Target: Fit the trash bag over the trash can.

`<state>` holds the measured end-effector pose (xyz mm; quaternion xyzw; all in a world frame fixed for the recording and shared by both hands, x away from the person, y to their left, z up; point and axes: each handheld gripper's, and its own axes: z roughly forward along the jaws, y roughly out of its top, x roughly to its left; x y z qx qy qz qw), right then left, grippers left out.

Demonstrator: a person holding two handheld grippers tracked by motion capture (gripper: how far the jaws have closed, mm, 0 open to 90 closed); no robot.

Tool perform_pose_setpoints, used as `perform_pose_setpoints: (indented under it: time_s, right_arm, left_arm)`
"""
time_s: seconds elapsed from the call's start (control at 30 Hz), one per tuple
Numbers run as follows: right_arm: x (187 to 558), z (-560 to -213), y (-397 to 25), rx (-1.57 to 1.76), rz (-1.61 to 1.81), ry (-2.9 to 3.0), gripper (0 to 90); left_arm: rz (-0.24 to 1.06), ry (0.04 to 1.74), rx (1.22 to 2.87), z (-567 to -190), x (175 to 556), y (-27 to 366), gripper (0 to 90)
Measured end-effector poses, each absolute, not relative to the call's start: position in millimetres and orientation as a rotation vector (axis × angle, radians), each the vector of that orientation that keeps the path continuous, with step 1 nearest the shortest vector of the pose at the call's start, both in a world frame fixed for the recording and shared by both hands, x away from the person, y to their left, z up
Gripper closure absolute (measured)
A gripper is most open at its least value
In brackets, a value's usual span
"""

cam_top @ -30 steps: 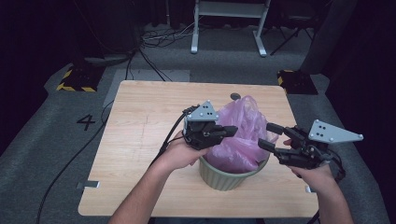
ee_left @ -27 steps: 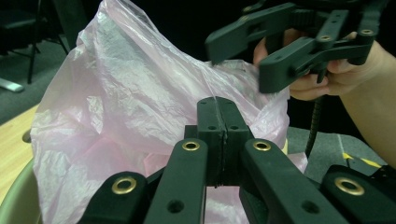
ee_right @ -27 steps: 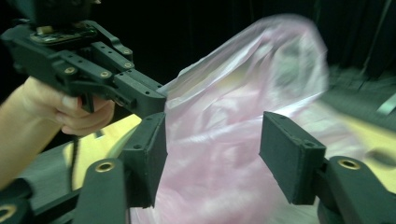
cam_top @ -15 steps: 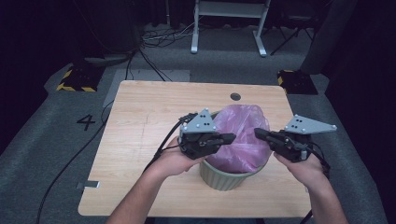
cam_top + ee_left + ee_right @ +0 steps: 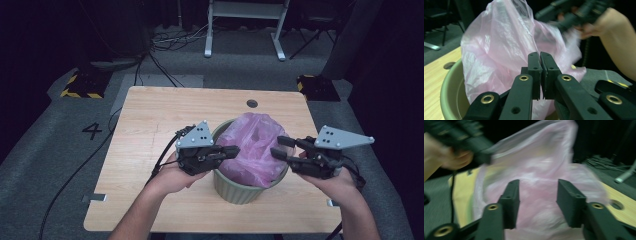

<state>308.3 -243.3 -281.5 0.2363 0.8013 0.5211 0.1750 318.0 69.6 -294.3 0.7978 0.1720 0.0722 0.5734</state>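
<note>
Lining the bin [image 5: 240, 187] with the pink bag [image 5: 252, 150] is the job I am on. The bin stands on the bench [image 5: 150, 120], near the front edge, and the bag sits inside it with its top puffed up above the rim.

My left claw [image 5: 231, 151] is at the left side of the bin. Its jaws are pressed together, and in the left claw view a thin fold of the bag [image 5: 506, 50] seems to be caught between them, though I cannot be sure the pinch is firm.

My right claw [image 5: 278, 147] is at the right side of the bin. Its jaws stand wide apart and hold nothing. In the right claw view the bag [image 5: 541, 190] is just in front of them, blurry.

Next, I think the right claw must close on the bag's edge on its side. Then both claws can pull the edge out and down over the rim.
</note>
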Motion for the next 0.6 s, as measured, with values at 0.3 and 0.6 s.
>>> perform_pose_setpoints:
  time_s: [0.3, 0.6]
  right_arm:
    - [280.0, -289.6, -240.4, 0.448, 1.315, 2.218, 32.2]
    - [283.2, -277.0, -239.2, 0.352, 1.387, 2.176, 32.3]
  left_arm:
    - [0.157, 0.407, 1.864, -292.5, 319.6, 65.5, 85.6]
    - [0.136, 0.401, 1.873, -292.7, 324.1, 57.6, 85.0]
